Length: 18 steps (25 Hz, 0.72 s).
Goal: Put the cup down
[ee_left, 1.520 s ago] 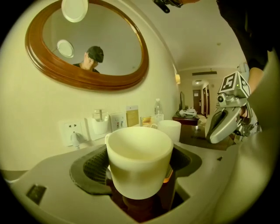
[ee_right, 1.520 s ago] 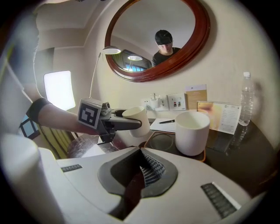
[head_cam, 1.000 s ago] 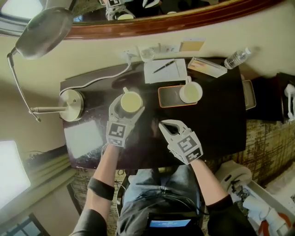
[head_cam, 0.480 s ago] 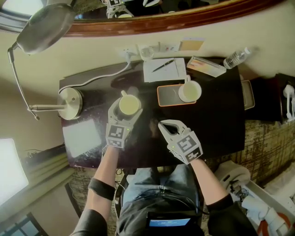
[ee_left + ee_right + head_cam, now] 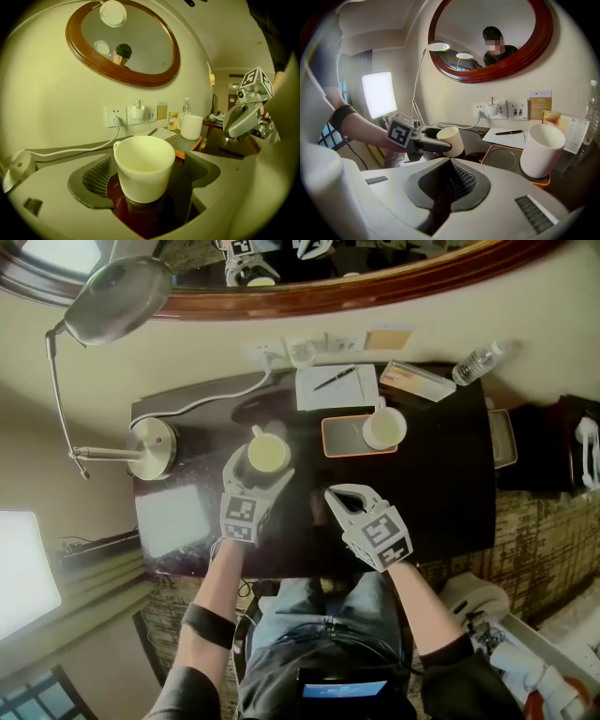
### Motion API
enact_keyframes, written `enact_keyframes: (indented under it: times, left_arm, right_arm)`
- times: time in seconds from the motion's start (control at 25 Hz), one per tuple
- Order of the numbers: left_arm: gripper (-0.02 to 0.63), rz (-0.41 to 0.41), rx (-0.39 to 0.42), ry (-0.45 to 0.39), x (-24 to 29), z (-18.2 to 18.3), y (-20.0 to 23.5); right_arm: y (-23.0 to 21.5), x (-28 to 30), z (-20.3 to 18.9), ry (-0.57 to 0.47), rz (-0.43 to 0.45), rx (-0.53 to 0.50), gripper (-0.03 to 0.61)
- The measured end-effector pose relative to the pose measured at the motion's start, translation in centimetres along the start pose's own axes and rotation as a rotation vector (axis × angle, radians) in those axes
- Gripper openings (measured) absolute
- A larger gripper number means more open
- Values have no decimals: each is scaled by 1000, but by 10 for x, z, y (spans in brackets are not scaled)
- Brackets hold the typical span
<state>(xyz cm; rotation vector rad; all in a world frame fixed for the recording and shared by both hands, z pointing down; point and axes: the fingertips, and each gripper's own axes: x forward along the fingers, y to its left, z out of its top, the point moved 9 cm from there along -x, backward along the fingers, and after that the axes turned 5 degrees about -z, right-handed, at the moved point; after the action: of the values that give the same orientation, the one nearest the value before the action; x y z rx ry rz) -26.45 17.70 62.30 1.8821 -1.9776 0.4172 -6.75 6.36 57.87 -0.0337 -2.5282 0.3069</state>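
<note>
A cream cup point(image 5: 267, 453) stands upright on the dark table point(image 5: 441, 493), left of the middle. My left gripper point(image 5: 262, 461) reaches around it from the near side. Its jaws have just been opening; the cup point(image 5: 144, 164) sits between the pads with a gap on each side, so nothing presses on it. In the right gripper view the same cup point(image 5: 452, 139) shows between the left gripper's fingers. My right gripper point(image 5: 331, 495) hovers over the table's middle, shut and empty point(image 5: 450, 161).
A second white cup point(image 5: 384, 427) stands on an orange tray point(image 5: 342, 437) right of the first. A notepad with a pen point(image 5: 337, 385), a card stand point(image 5: 417, 379) and a water bottle point(image 5: 473, 362) line the wall. A lamp base point(image 5: 150, 448) with its cable is at the left.
The left gripper's jaws have spread a little off the cup, which now stands on the table. The right gripper has stayed where it was.
</note>
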Motion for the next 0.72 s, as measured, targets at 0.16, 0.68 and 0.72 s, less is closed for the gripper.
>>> enact_keyframes:
  times: [0.16,0.68,0.72]
  left_arm:
    - [485,20,-19,11,-25,16,-12]
    - [107,134,-71,-32,-121,86,-74]
    - [83,140,-79,-35,-125,88,-77]
  right_arm:
    - [3,-12,9,7,8,-4,17]
    - [17,-58,62,6,24,-106,17]
    - [17,-61,66,3,23,-113,17]
